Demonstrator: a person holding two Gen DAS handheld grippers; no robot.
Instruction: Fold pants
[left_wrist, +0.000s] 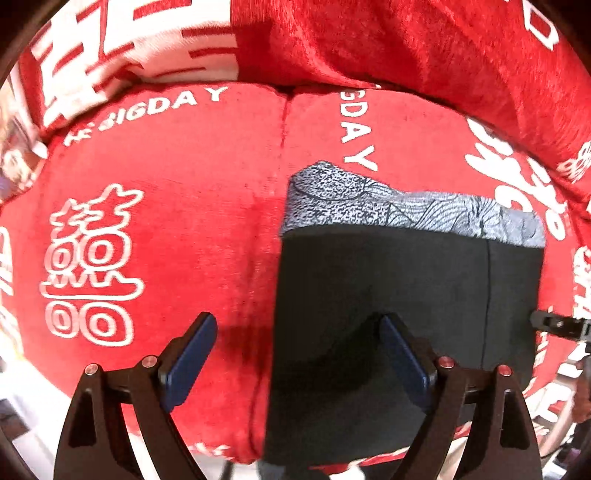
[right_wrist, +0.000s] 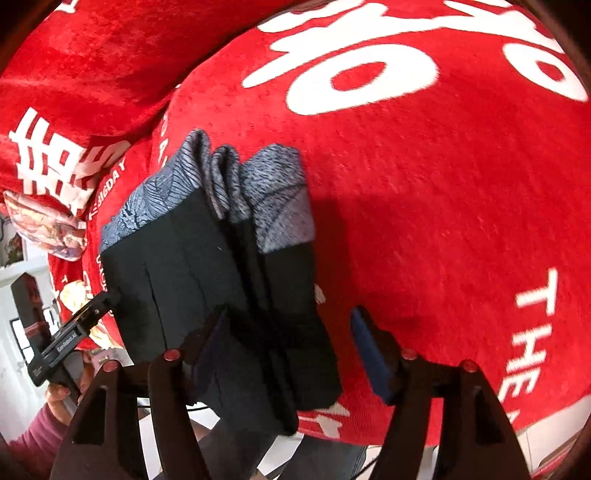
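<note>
A red plush sofa cover (left_wrist: 177, 229) printed with white characters and the words "BIGDAY" spreads over the seat cushions and fills both views; a seam (left_wrist: 284, 122) between two cushions runs back toward the backrest (left_wrist: 406, 44), which wears the same red cloth. On the seat, just to the right of that seam in the left wrist view, lie the pants (left_wrist: 388, 295), folded into a compact black stack with a grey patterned band (left_wrist: 406, 210) along the edge nearest the backrest. Their near end reaches the front edge of the seat and hangs slightly over it. From the right wrist view the stack shows several layers (right_wrist: 221, 258), the grey patterned ends (right_wrist: 229, 177) bunched at the far side. The left gripper (left_wrist: 299, 350) hangs over the front edge with its jaws well apart: one blue pad (left_wrist: 192, 362) over bare red cloth, the other (left_wrist: 402, 365) over the black fabric, neither pressing on it. The right gripper (right_wrist: 291, 350) also stands with jaws apart, straddling the near right corner of the stack, one pad (right_wrist: 373, 354) over red cloth and clear of the pants. A hand in a pink sleeve (right_wrist: 33, 439) shows at the lower left of the right wrist view.
</note>
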